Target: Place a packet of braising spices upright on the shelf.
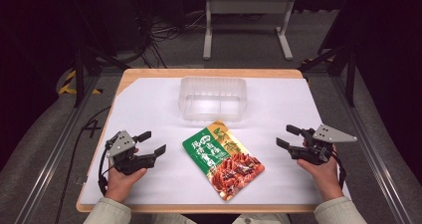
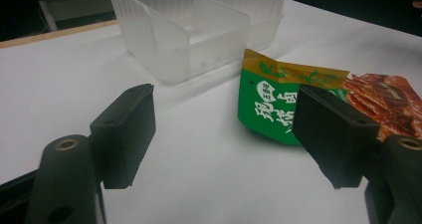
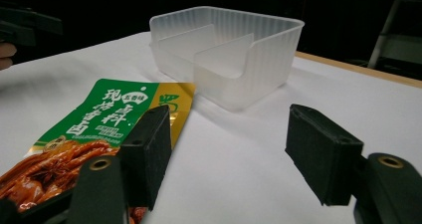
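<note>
A green, gold and red food packet (image 1: 225, 157) lies flat on the white table sheet, just in front of a clear plastic box (image 1: 213, 98) with inner dividers. My left gripper (image 1: 152, 143) rests to the left of the packet, jaws wide apart and empty, pointing toward it. At the right, my right gripper (image 1: 288, 137) also stands open and empty, aimed at the packet. Between the left gripper's (image 2: 224, 134) jaws I see bare sheet, with the packet (image 2: 278, 102) and box (image 2: 199, 30) beyond. The right gripper (image 3: 226, 149) faces the packet (image 3: 99, 119) and the box (image 3: 229, 50).
The white sheet (image 1: 149, 109) covers a wooden table top whose edge (image 1: 209, 73) shows at the back. A metal frame stand (image 1: 246, 20) and cables sit on the floor beyond the table. Rails run along both sides.
</note>
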### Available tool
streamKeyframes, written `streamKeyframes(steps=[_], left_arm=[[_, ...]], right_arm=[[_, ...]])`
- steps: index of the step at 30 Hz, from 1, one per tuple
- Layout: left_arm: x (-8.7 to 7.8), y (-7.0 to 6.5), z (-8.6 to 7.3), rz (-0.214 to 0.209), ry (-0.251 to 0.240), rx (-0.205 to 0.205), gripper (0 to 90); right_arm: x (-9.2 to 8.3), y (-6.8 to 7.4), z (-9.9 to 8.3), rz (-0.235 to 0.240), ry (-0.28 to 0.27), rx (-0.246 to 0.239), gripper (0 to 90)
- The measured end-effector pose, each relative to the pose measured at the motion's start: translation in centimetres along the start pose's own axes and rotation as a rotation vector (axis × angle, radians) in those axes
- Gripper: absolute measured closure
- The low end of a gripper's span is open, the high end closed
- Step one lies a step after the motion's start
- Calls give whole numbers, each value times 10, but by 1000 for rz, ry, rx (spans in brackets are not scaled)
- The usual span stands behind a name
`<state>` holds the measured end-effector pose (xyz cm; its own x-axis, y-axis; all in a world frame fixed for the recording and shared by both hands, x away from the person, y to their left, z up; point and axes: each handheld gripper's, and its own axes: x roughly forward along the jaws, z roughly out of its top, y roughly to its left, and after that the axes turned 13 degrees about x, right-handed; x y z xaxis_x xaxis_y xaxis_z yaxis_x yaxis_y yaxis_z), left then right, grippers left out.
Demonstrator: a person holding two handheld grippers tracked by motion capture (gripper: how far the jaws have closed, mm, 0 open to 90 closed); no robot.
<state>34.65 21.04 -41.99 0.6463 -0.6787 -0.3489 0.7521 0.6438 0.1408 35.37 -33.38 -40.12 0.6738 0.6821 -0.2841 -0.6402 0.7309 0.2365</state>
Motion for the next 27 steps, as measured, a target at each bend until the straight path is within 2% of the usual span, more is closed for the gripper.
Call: streamKeyframes(steps=[8, 11, 13, 14, 24, 27], left_arm=[[1, -1, 1, 9, 2, -5, 239], [0, 0, 4, 0, -26, -39, 239], [-2, 0, 10, -20, -59, -79, 239], [-3, 0, 14, -26, -73, -86, 239], [6, 0, 36, -35, -75, -78, 218], [11, -3, 43, -42, -71, -53, 212]], right_arm=[[-2, 0, 3, -22, -6, 5, 308], [-1, 2, 3, -25, 2, 5, 303], [0, 2, 3, -29, 8, 2, 301], [1, 2, 3, -30, 10, 4, 300], [3, 2, 4, -17, 28, 10, 292], [3, 2, 4, -22, 33, 11, 291]])
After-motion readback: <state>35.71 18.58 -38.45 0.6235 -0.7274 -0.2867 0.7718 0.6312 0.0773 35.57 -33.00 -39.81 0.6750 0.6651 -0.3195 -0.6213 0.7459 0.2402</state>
